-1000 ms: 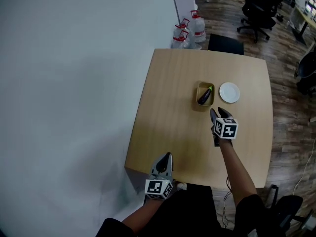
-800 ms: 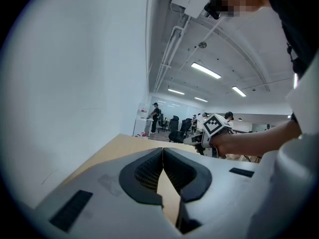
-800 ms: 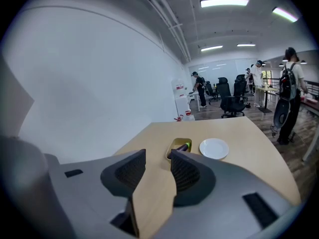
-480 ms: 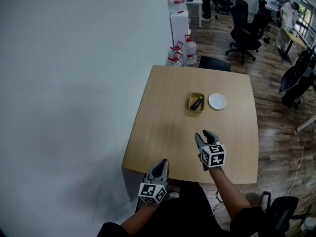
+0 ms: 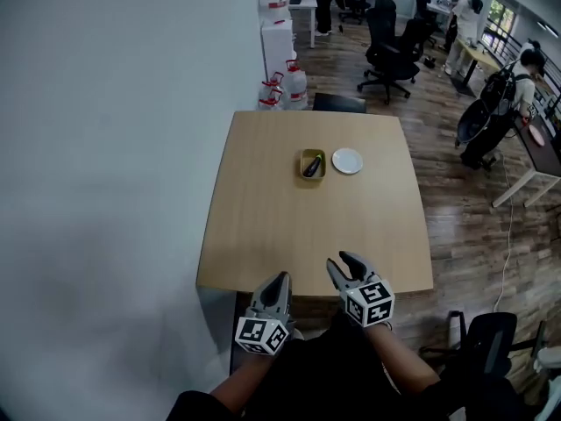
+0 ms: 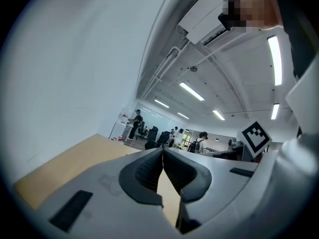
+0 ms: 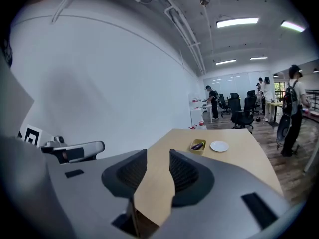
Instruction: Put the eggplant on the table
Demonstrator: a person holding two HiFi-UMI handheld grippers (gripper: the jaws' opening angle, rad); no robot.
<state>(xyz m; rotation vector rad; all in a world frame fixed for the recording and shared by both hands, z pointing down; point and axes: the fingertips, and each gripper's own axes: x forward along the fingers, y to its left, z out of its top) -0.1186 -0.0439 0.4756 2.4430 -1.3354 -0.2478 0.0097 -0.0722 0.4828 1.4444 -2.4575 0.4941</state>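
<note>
A dark purple eggplant [image 5: 312,166] lies in a small yellow-green tray [image 5: 302,172] on the far half of the wooden table [image 5: 263,209]. A white plate [image 5: 347,160] sits just right of the tray. Both grippers hover over the table's near edge, far from the tray. My left gripper [image 5: 282,276] is shut, pads meeting, with nothing between them [image 6: 162,150]. My right gripper [image 5: 341,261] is open and its jaws are closing on nothing [image 7: 158,153]. The right gripper view shows the eggplant [image 7: 198,146] far ahead, beside the plate [image 7: 219,146].
A white wall runs along the table's left side. Water jugs [image 5: 285,86] and a black chair [image 5: 339,103] stand past the far edge. Office chairs [image 5: 394,46], desks and people fill the room behind. Another chair [image 5: 491,340] stands at my near right.
Both grippers have drawn back from the tray toward the table's near edge, the right one much farther. The head view has pulled back and now shows more of the room.
</note>
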